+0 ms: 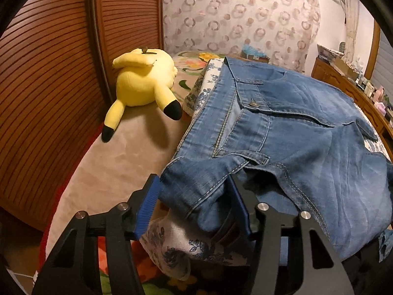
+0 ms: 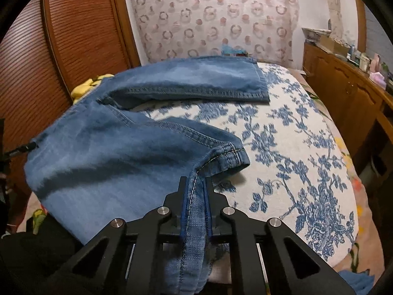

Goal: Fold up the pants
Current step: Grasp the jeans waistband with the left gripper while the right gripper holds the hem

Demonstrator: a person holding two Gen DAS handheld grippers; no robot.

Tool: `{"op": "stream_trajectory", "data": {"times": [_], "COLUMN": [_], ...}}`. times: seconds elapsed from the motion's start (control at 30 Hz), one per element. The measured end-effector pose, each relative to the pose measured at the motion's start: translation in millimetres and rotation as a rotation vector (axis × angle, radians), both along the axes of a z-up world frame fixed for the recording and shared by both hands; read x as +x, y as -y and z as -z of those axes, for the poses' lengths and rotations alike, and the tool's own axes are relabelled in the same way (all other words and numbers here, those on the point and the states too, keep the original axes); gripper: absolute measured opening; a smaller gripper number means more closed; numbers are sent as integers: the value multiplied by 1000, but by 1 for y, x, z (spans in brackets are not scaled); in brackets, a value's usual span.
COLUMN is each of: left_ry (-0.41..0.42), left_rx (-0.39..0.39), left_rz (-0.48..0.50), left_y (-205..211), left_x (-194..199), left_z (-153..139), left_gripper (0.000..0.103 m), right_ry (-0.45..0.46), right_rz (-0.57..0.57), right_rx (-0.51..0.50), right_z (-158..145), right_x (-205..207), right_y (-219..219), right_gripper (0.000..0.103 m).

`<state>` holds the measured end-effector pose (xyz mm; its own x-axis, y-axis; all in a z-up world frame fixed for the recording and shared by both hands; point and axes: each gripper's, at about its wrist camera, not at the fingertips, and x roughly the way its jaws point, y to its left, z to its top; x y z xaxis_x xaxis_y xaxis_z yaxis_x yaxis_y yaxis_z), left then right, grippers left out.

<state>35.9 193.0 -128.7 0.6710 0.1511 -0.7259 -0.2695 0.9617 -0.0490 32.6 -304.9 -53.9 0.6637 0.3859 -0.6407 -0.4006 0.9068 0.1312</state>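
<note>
Left wrist view: faded blue denim pants [image 1: 282,132] spread on a white bedspread w/ blue flower print [image 1: 172,248], waistband end nearest the cam, metal button showing at the fly. Left gripper [image 1: 194,196], black w/ blue pads, straddling a bunched corner of the waistband; right pad looks pressed against the denim, left pad seems barely touching the fabric edge, so can't tell if properly clamped or just half open around it. Yellow plush toy w/ black-tipped ears [image 1: 145,83] lying on the beige blanket [image 1: 118,162] left of the pants, next to the brown louvered wardrobe doors [image 1: 49,73].

Right wrist view: right gripper [image 2: 196,186] pinched tight on the seamed edge of the near pant leg close to the hem, denim running straight between the pads & bunching below. Other leg lying flat farther back across the bedspread, hem pointing right. Wooden cabinet w/ clutter on top [image 2: 343,83] along the right side, circle-pattern curtain [image 2: 216,17] behind.
</note>
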Motion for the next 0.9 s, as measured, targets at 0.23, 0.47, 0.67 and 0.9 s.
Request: {"op": "stream_trajectory", "data": {"times": [0.23,0.47,0.67,0.9], "left_ry": [3,44,118,214], "left_rx": [-18,-25,-16,34], "left_rz": [4,27,51,102], "left_y": [-5,3,11,26], "left_x": [-4,-6,-12,-2], "left_z": [0,-9,-39,-90], "left_gripper": [57,15,9,8], "right_ry": [48,65,86,158], "right_rz": [-17,-60,-77,-94], "right_rx": [47,102,110,164], "right_z": [-32,-42,-36,-68], "right_x": [-8,-21,4,33], "right_y": [6,4,9,22], "right_gripper": [10,10,10,10]}}
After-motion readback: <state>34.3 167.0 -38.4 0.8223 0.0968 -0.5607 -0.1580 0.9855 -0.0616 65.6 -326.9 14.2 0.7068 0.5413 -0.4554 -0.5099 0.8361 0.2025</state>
